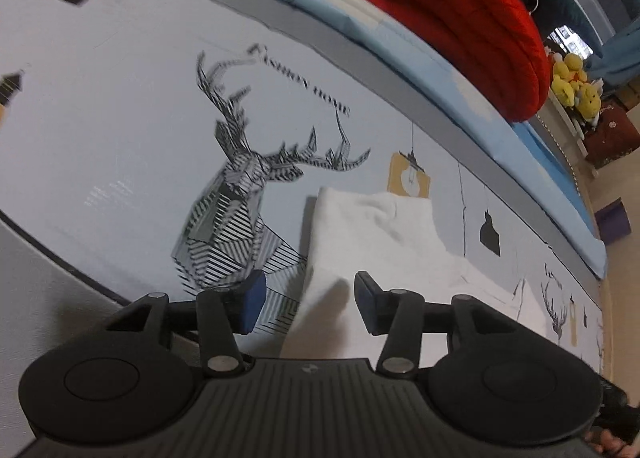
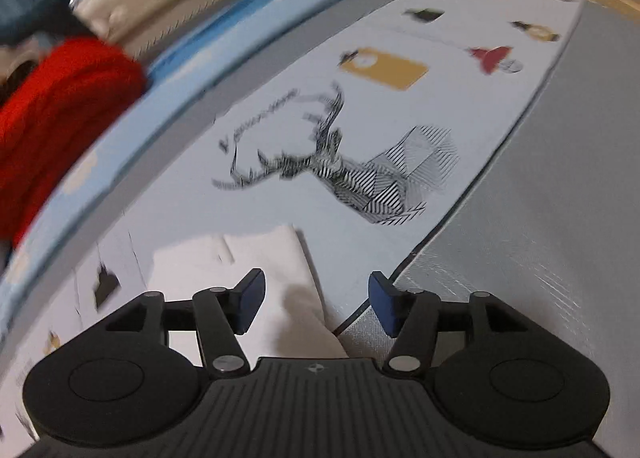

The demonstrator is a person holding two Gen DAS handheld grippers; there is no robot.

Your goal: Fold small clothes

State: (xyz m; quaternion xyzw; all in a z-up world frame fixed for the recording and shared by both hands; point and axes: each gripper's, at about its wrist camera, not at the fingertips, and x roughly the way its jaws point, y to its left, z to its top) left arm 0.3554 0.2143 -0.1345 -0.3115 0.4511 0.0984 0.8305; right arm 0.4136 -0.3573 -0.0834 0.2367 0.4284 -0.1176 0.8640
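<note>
A small white garment (image 1: 372,242) lies flat on a pale mat printed with a striped deer (image 1: 236,193). My left gripper (image 1: 308,304) is open and empty, just above the garment's near left edge. In the right wrist view the same white garment (image 2: 244,274) lies below the printed deer (image 2: 348,173). My right gripper (image 2: 316,306) is open and empty over the garment's near right corner, close to the mat's edge. That view is blurred.
A folded red knit (image 1: 460,13) sits on a light blue sheet (image 1: 400,45) behind the mat, also seen in the right wrist view (image 2: 52,109). Yellow plush toys (image 1: 576,85) stand far right. A grey surface (image 2: 540,217) borders the mat on the right.
</note>
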